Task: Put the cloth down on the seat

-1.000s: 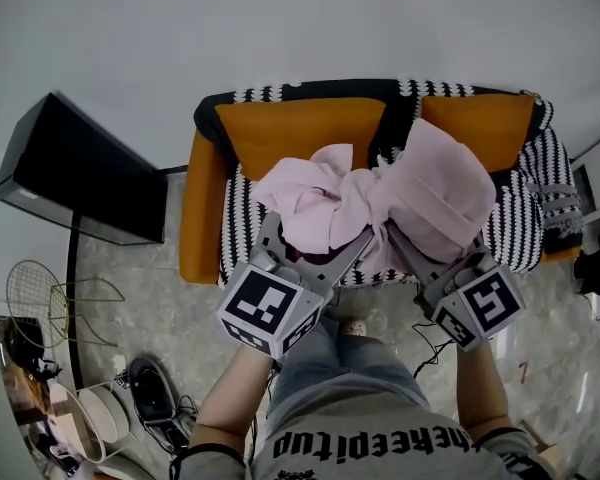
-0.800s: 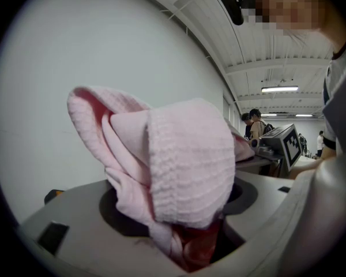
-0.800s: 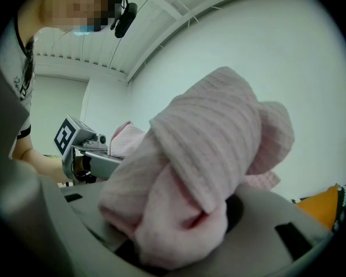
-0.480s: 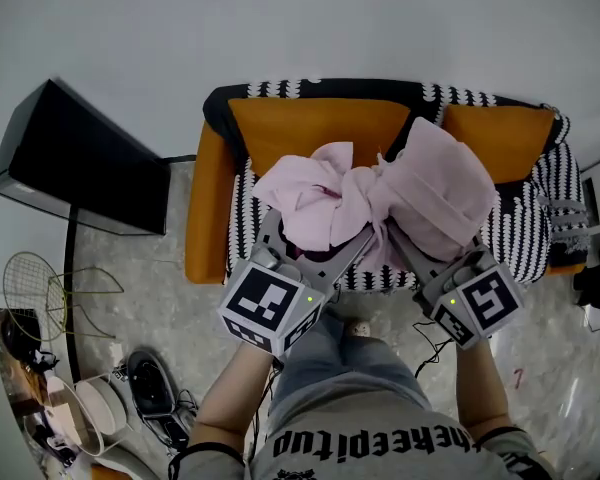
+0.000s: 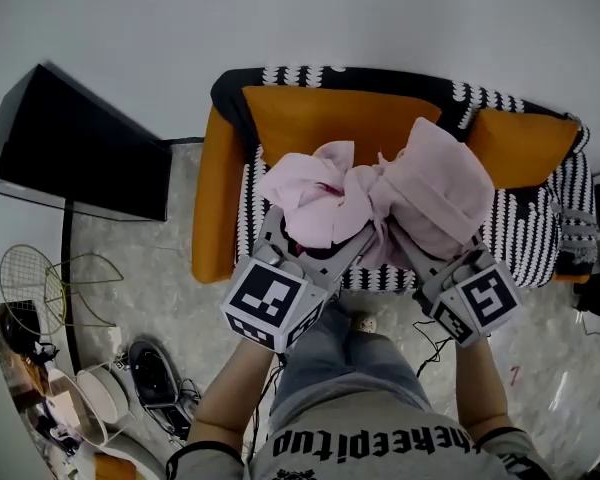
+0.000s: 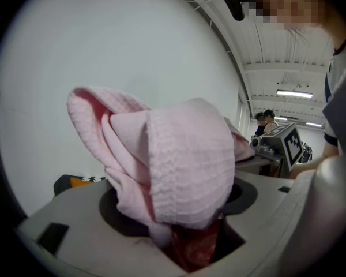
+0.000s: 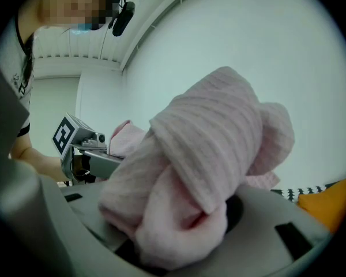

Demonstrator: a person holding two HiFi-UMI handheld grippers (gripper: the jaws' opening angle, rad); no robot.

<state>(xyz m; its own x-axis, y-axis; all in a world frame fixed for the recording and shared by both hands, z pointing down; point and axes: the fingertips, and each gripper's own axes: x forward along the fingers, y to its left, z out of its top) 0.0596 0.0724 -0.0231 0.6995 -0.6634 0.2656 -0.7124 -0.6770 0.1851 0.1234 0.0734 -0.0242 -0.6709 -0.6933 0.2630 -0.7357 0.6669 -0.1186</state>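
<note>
The person is holding a soft pink bunched-up cloth (image 5: 380, 193) up in the air with two claws. In the head view the cloth is sitting in the middle of the frame, above the black-and-white zigzag seat (image 5: 528, 233) of the orange sofa (image 5: 340, 123). It is not lying on the seat yet.

The left claw (image 5: 315, 236) is clenching the left bunch of the cloth. In the left gripper view a thick fold is poking up from between its jaws, with something red low down in the gap. The right claw (image 5: 435, 240) is clenching the right bunch. In the right gripper view a fat roll of pink is filling the space between its jaws.

It looks like the person is in the carrying step, bringing the cloth over the sofa. Next, both claws need to go forward and down together until the cloth is resting on the zigzag seat. Then both need to let go, so no fold is getting pulled back up.
</note>
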